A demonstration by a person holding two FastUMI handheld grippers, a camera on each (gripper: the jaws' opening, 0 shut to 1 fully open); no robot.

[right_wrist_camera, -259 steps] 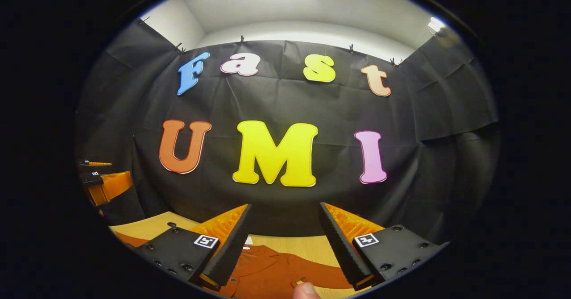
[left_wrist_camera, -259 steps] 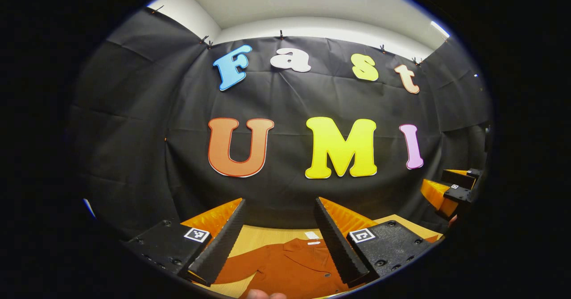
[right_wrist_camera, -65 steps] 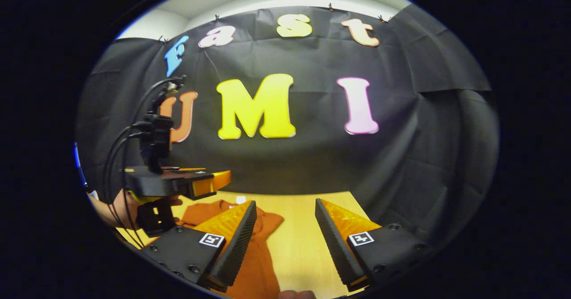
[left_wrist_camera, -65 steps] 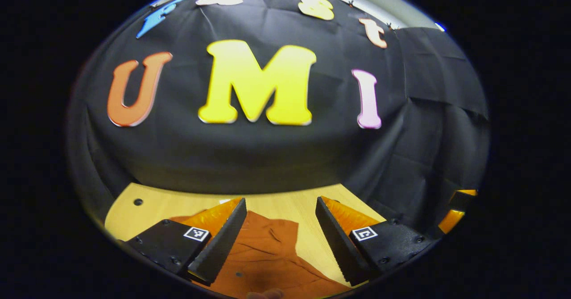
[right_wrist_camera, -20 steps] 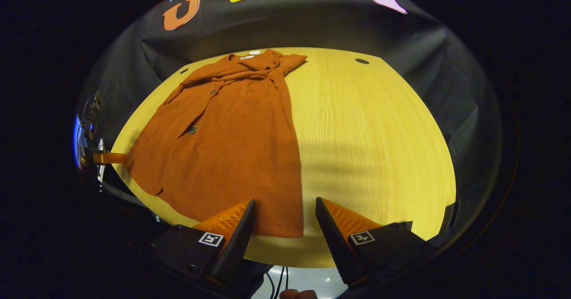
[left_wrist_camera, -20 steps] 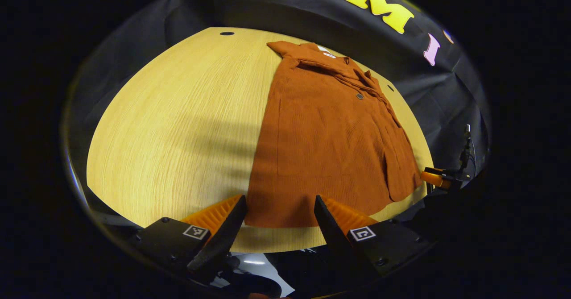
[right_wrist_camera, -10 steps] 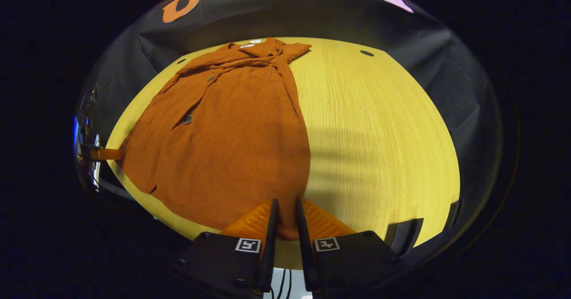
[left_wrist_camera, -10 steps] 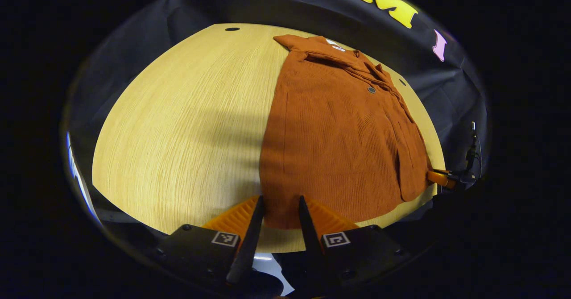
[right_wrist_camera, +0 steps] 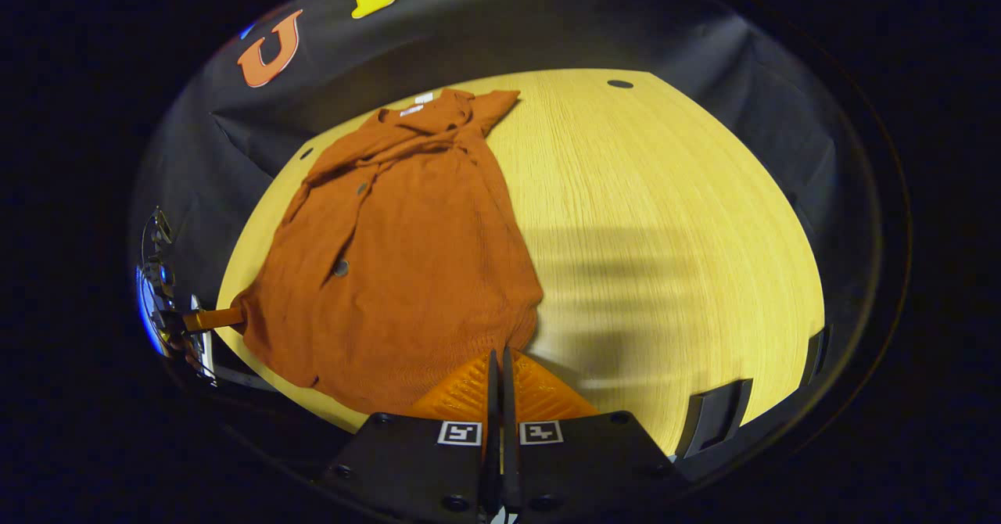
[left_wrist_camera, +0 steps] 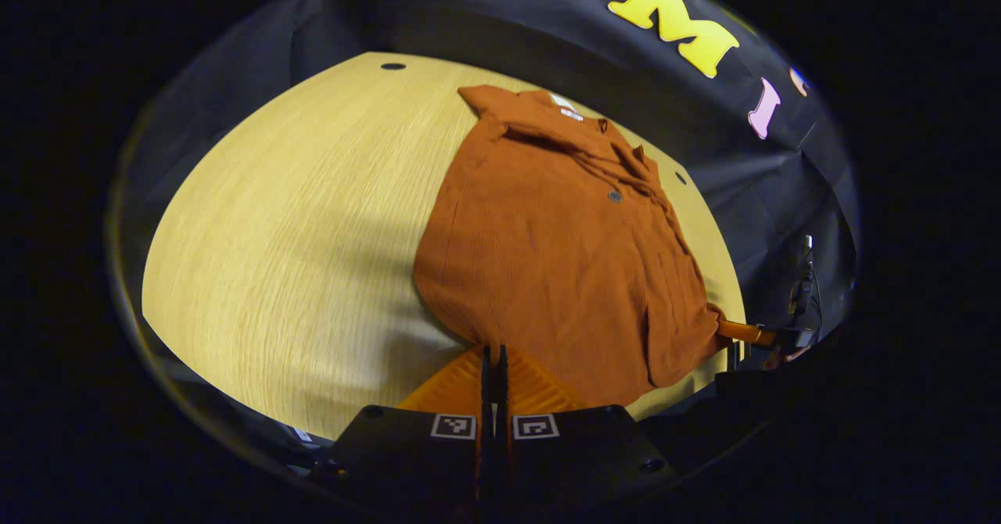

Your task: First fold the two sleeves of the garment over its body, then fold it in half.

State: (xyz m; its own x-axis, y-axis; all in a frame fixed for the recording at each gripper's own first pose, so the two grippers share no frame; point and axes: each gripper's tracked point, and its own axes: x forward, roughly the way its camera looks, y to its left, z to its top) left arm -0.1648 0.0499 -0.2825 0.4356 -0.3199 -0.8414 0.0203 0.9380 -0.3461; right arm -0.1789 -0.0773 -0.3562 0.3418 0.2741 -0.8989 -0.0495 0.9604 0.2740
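Wood-grain table [left_wrist_camera: 274,219] w/ the booth's black cloth wall behind carries the rust-orange garment [left_wrist_camera: 547,258], lying flat w/ collar toward 12 o'clock in both views and hem toward 6. Sleeves look already folded in over the body, so the job seems to be at the fold-in-half step. Left gripper [left_wrist_camera: 493,360] sits at 6 o'clock of the left gripper view, jaws closed to a thin slit on the hem corner nearest it, cloth bunching and puckering just above the tips. Right gripper [right_wrist_camera: 498,367] is likewise pinched nearly flat on the opposite hem corner in the right gripper view, w/ the fabric gathered up to it. From the right gripper view the left gripper shows again far off at approx 9 o'clock, touching the garment's far hem corner; whether cloth is truly between both pads of either tool is prob. yes, but the contact itself is hidden by the fingers. Fabric reads as a soft ribbed knit: light, limp, no stiffness, likely to sag in the middle and drag on the wood when lifted, so the two hem corners are the sensible hold, kept level and taut. Buttons [left_wrist_camera: 615,195] down the front may catch a fold. Little else nearby: small dark holes [left_wrist_camera: 392,66] in the table near 11 o'clock, well apart from the garment, and nothing lies between hem and collar to block the fold.
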